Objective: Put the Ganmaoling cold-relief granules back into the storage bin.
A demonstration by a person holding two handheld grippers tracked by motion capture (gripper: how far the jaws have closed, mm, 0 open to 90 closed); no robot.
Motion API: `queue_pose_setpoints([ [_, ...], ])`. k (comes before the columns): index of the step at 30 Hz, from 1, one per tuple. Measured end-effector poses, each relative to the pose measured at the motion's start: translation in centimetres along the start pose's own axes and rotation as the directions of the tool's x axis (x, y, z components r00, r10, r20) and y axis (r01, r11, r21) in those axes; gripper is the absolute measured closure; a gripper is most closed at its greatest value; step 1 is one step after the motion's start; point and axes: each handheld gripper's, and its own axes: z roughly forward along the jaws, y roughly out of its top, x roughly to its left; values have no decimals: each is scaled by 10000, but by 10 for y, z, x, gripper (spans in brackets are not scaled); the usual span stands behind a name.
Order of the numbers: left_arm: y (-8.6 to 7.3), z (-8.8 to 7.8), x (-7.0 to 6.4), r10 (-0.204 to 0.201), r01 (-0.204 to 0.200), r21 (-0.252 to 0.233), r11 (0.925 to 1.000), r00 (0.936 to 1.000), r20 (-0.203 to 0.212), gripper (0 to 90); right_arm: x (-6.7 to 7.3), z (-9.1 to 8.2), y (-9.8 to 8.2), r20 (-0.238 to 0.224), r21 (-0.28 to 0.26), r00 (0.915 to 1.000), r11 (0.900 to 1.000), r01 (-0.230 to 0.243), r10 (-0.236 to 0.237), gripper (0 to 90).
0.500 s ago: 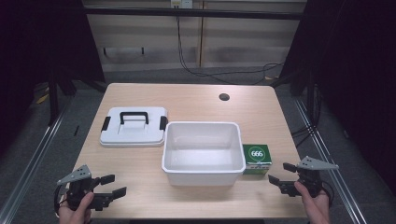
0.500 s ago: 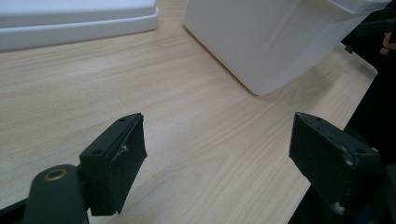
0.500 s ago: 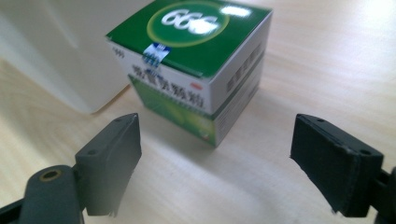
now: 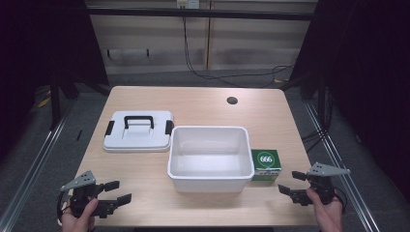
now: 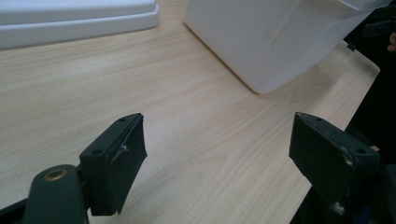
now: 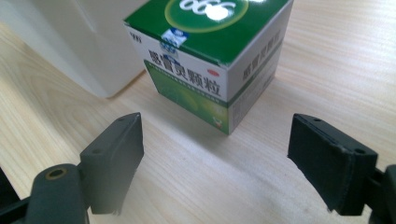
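Observation:
A white open-topped bin (image 4: 210,157) stands mid-table, and its wall (image 5: 275,42) rises ahead in the left gripper view. A white lid with a black handle (image 4: 139,130) lies flat to the bin's left. A green and white box marked 666 (image 4: 266,164) sits against the bin's right side, and it stands just ahead of the jaws (image 6: 215,51) in the right gripper view. My left gripper (image 4: 116,192) is open at the front left of the table, jaws empty (image 5: 217,154). My right gripper (image 4: 290,182) is open at the front right, a little short of the box (image 6: 217,158).
The light wooden table (image 4: 203,104) has a dark round hole (image 4: 232,100) near its far edge. Metal rails run along the floor on both sides. Cables hang against the back wall. The table's front edge lies close under both hands.
Both grippers have barely shifted. The bin, lid and box lie where they were.

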Motion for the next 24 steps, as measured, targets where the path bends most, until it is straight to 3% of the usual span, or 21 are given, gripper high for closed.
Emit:
queue_pose_setpoints([
  [4,0,-1,1,-120,120,-106,9999,9999,4,186,-1,-4,7,-311,401,9995,9992,-82,94,167],
  [6,0,0,0,-70,70,-71,10000,10000,19,186,-3,-6,10,-580,272,9982,9996,-121,136,144],
  [8,0,0,0,-42,43,-66,10000,10000,41,186,-4,-9,14,-378,196,9992,9997,-124,132,144],
  [15,0,-1,0,-73,73,-95,9999,10000,17,186,-7,-16,30,-625,2,9977,9997,264,-264,144],
  [23,0,0,0,-102,102,-66,9999,9999,-8,186,-10,-18,47,-956,164,9933,9976,666,-648,134],
  [24,0,0,0,-113,113,-59,9999,9999,13,186,-11,-18,49,-796,138,9944,9974,710,-697,135],
])
